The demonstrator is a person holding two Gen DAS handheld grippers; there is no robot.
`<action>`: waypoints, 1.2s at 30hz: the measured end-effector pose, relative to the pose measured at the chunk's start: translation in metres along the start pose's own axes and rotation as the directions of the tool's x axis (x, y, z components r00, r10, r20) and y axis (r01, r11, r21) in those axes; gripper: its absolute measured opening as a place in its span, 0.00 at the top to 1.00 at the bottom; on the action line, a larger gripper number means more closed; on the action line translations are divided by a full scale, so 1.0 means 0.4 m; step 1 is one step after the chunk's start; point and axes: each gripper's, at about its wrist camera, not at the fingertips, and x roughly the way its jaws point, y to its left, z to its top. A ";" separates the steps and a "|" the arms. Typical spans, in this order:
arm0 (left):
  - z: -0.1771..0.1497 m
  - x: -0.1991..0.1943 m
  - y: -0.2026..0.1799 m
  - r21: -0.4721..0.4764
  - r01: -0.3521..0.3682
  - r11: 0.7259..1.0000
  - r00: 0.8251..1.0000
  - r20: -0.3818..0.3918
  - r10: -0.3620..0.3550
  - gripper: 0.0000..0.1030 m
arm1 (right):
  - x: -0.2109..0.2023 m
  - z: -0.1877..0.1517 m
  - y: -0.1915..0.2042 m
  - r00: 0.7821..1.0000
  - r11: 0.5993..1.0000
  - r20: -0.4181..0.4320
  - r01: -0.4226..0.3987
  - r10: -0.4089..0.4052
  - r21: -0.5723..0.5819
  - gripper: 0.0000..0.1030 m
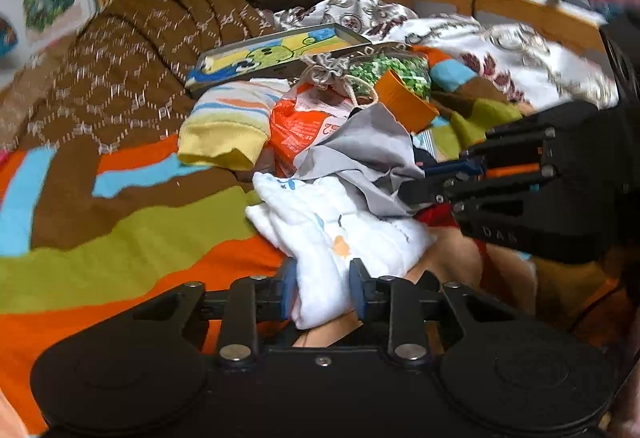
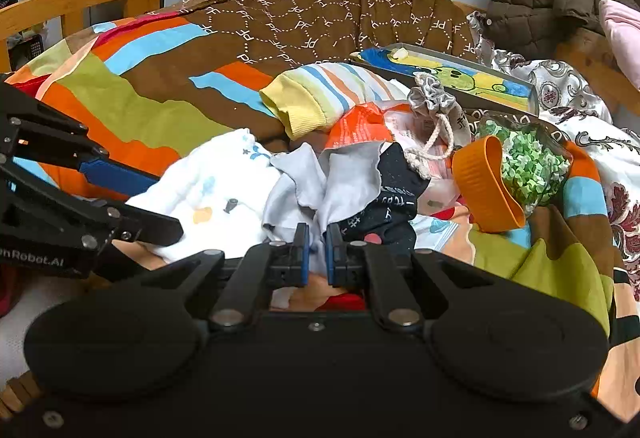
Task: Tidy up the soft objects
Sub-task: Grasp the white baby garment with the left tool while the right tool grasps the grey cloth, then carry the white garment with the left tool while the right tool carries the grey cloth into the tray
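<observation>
Even indoor light, fisheye-bent edges, left view blurred

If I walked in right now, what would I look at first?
Probably the jumbled heap of clothes in the middle of the bright striped blanket. The left gripper pinches a white printed cloth at the heap's near edge, and the right gripper is clamped on a grey cloth beside it. An orange cup lies tipped on the right.

Your white cloth (image 1: 320,238) lies bunched on the bed; grey cloth (image 2: 304,178) crumpled beside it, touching; striped garment (image 2: 316,94) behind.
</observation>
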 end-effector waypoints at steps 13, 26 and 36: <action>-0.013 -0.010 -0.061 0.196 0.033 0.980 0.999 -0.004 -0.033 0.95 | -0.004 -0.001 0.001 1.000 1.000 -0.001 0.009 -0.009 0.001 0.97; 0.047 -0.055 -0.040 0.185 -0.083 0.979 0.983 0.174 0.050 0.97 | -0.066 0.007 0.013 0.990 0.997 0.129 0.062 -0.056 -0.048 1.00; 0.223 -0.089 0.082 0.019 -0.051 0.999 0.973 0.225 0.046 0.97 | -0.141 0.033 -0.015 0.948 0.990 0.291 0.139 -0.128 -0.017 1.00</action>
